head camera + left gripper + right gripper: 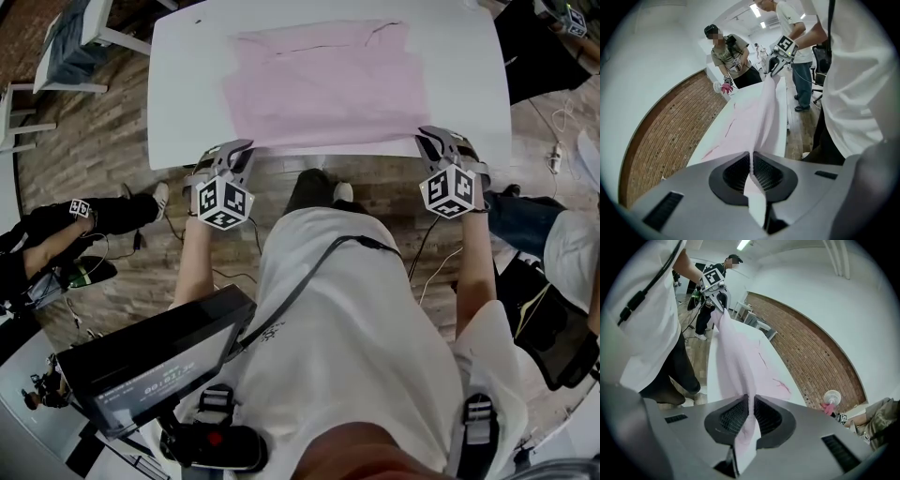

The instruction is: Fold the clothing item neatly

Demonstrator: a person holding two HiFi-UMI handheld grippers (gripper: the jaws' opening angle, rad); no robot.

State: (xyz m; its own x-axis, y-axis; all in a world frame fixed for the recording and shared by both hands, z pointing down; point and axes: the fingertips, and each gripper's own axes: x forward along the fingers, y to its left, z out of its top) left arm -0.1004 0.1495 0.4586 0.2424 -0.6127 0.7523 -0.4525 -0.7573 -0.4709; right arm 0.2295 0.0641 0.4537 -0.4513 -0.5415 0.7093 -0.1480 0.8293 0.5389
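The pale pink cloth garment lies spread flat on the white rectangular table, straight ahead of both grippers and reaching away from them toward the far edge. Its near hem runs crosswise from 1 gripper to the other, pulled into a taut line off the table's near edge.

The left gripper is pressed together on the hem's left corner; in the left gripper view its ribbed pads pinch a thin fold of pink fabric, and a tab of cloth pokes out behind them. The right gripper pinches the right corner in the same way, with cloth caught between its pads. Each gripper view shows the other gripper at the far end of the stretched hem.

The coming move likely turns on this: the body of the garment lies forward of the 2 grippers, so the held hem would have to go forward over it to make a crosswise fold. Neither hand is nearer; they sit level, 1 at each corner, so an even carry should keep the edge square.

Beyond the table are wood-plank flooring, a brick wall and bystanders.
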